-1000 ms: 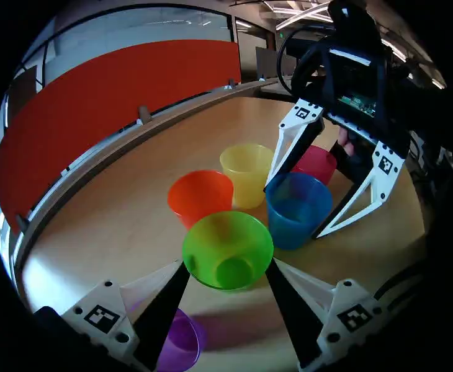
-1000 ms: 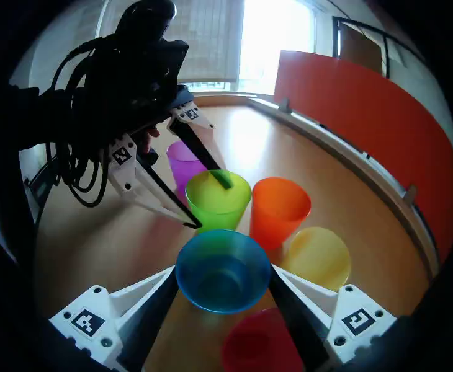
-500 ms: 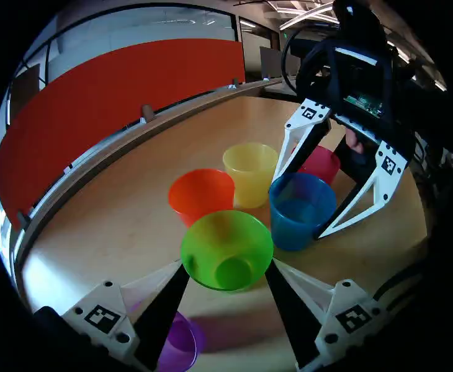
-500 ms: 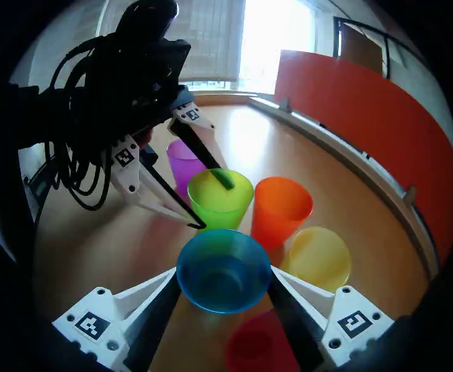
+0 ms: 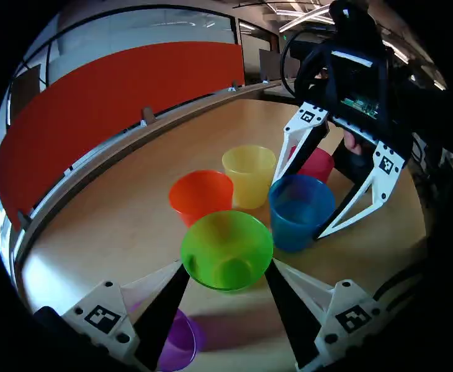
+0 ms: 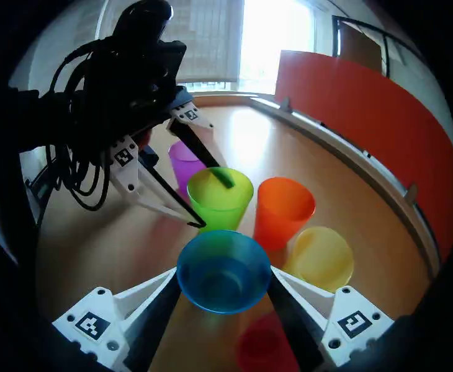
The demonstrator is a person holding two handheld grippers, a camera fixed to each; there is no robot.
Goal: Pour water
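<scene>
A green cup [image 5: 228, 242] sits between the fingers of my left gripper [image 5: 226, 270], which is shut on its sides. Across from it my right gripper [image 5: 295, 212] is shut on a blue cup [image 5: 301, 204] that seems to hold water. In the right gripper view the blue cup [image 6: 224, 266] fills the gap of my right gripper [image 6: 224, 280], and the green cup [image 6: 221, 193] stands just beyond it in the left gripper [image 6: 214, 204]. The two cups are close together, rims apart. Whether either cup rests on the table I cannot tell.
On the wooden table [image 5: 121, 217] stand an orange cup [image 5: 200, 195], a yellow cup [image 5: 248, 173], a red cup [image 5: 318, 164] and a purple cup [image 5: 178, 342]. A red partition [image 5: 115, 93] runs along the table's far edge. A hand [image 5: 350, 144] holds the right gripper.
Almost nothing has moved. In the right gripper view the red cup has slid a little lower in the picture, so the right gripper with the blue cup has shifted slightly.
</scene>
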